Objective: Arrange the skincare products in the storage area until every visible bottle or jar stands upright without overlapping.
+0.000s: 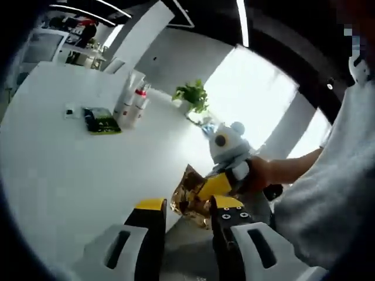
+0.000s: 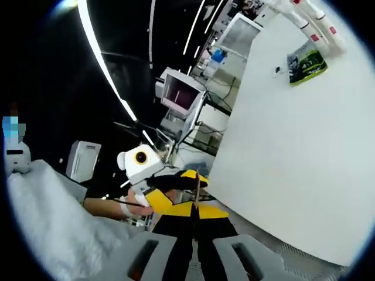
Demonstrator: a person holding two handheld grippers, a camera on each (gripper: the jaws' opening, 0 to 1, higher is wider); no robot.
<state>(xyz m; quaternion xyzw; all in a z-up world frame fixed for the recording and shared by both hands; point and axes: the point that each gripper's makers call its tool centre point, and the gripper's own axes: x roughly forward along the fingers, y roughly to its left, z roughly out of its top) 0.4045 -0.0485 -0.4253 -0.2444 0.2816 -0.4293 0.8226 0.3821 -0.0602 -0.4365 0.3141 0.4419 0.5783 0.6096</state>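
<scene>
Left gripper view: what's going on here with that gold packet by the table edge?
A person has the right hand-held gripper shut on a crinkled gold foil packet beside the white table. The left hand-held gripper is open, close to the packet. White bottles with red caps and a green-and-black sachet sit at the table's far side.

Glaring window [image 1: 252, 93] backlight, bright ceiling strips [image 2: 96, 52], fisheye-warped edges.
</scene>
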